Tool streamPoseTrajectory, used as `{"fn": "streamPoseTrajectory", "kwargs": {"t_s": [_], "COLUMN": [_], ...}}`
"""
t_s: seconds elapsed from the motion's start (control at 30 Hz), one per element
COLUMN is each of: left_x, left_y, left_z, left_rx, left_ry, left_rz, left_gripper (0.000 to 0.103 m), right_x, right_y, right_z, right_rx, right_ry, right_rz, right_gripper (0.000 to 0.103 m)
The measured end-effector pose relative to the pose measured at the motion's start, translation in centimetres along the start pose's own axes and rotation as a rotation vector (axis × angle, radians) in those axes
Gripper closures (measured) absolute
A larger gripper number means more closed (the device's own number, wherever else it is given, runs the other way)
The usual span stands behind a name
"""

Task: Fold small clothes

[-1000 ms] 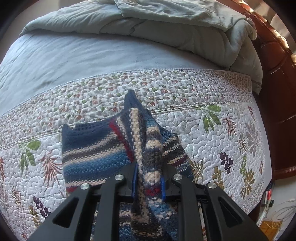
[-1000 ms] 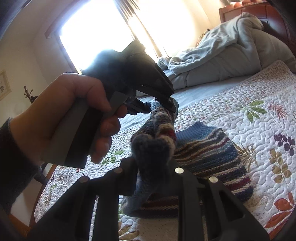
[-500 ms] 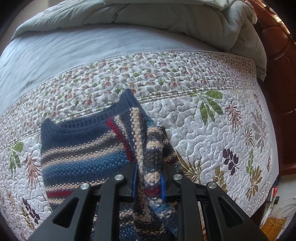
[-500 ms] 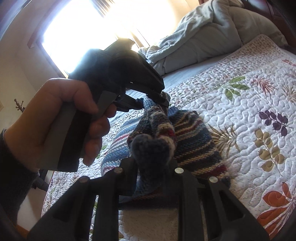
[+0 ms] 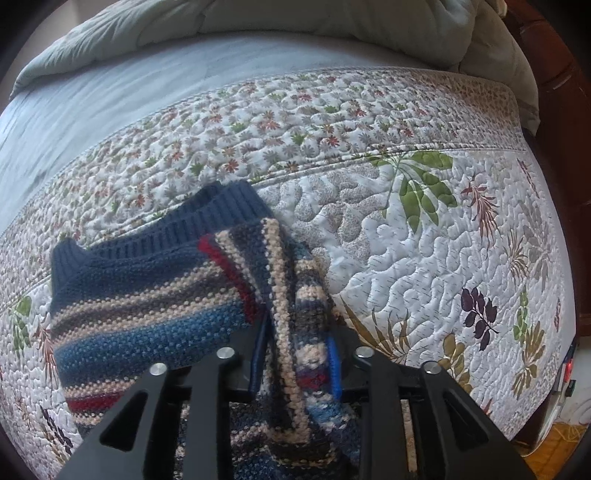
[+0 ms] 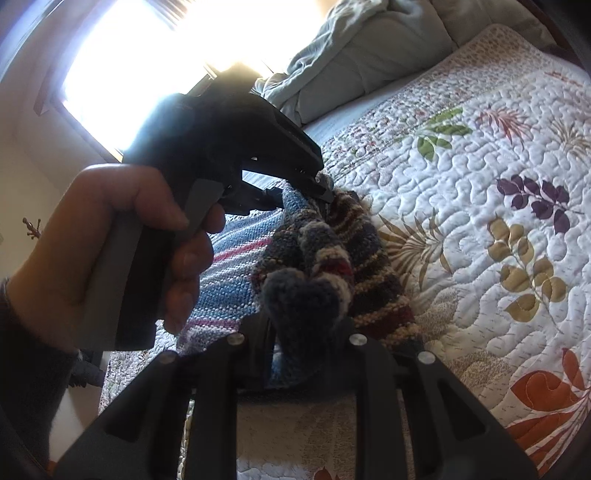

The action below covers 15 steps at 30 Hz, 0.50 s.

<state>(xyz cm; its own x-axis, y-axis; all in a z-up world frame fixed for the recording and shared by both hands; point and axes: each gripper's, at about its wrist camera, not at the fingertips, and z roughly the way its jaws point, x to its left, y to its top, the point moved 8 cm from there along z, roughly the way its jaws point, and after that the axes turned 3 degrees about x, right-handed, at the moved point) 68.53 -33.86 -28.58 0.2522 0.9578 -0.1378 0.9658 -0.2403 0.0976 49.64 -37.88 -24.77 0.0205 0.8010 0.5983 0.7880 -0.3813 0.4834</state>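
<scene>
A small knitted sweater [image 5: 147,302] with blue, beige and red stripes lies partly spread on the floral quilt [image 5: 424,258]. One bunched fold of it rises between the blue pads of my left gripper [image 5: 295,362]. Those jaws are opening, and a dark gap shows between the left pad [image 5: 257,358] and the knit. In the right wrist view the sweater [image 6: 229,266] runs from my left gripper [image 6: 325,192], held by a hand [image 6: 110,240], down into my right gripper [image 6: 308,332]. The right gripper is shut on a thick wad of the knit.
A rumpled grey duvet [image 5: 295,22] is heaped at the far end of the bed beside a dark wooden headboard [image 5: 554,74]. A bare blue sheet [image 5: 110,92] lies beyond the quilt. The bright window [image 6: 147,55] glares behind the hand. The quilt [image 6: 480,166] stretches away to the right.
Both grippers have sunk toward the quilt with the sweater, which now lies flatter and closer. My left gripper's pads have drawn apart around the fold. The right grip is unchanged.
</scene>
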Motion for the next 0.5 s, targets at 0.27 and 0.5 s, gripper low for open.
{"fn": "streamPoseTrajectory", "kwargs": {"t_s": [0.27,0.5], "left_x": [1.0,7.1], "left_y": [-0.4,-9.9], "left_z": [-6.3,-11.2], "left_rx": [-0.167,-0.334], "left_ry": [-0.133,-0.249], "left_rz": [0.024,0.052], "left_gripper": [0.038,0.03], "right_x": [-2.5,-4.6], "right_y": [-0.6,-0.4], "right_z": [1.2,-1.6], "right_rx": [0.079,0.086], "right_ry": [0.062,0.148], "right_rz": [0.137,0.18], "right_gripper": [0.072,0.033]}}
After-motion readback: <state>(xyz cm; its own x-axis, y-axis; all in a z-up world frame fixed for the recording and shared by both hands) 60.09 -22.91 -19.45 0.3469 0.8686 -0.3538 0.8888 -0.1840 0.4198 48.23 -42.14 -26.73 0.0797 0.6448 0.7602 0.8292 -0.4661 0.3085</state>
